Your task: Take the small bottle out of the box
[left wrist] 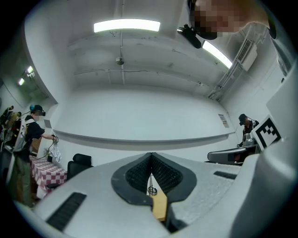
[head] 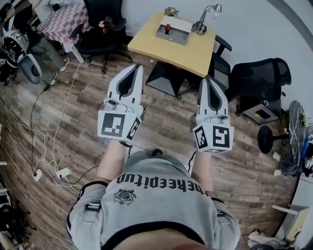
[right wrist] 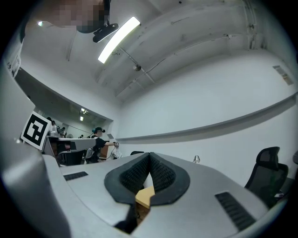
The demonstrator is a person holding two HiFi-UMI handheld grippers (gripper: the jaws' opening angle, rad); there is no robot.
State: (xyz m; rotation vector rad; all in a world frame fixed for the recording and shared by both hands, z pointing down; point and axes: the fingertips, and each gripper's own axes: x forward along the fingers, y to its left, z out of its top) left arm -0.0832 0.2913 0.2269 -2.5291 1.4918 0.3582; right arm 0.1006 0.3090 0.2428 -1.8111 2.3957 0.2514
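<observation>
Wood-plank flooring (head: 161,122) ran under the whole scene, and the yellow table (head: 195,51) stood ahead of the person. The left gripper (head: 137,67) was clenched, its ribbed pads meeting at the tips with nothing caught between them. It hung in the air short of the table's near-left side. The right gripper (head: 208,79) was likewise closed on nothing, held just short of the table's near edge. Both were well apart from the box (head: 171,38). That grey box sat on the far part of the table, and the small bottle (head: 167,28) with a red top stood upright inside it. A desk lamp (head: 203,24) stood on the table just right of the box, and a little plant (head: 171,10) sat at the table's far edge. Black chairs stood to the table's left (head: 100,34) and right (head: 259,80). A checkered table (head: 66,22) was well to its left, and white cables (head: 49,141) trailed over the floor nearer the person.
</observation>
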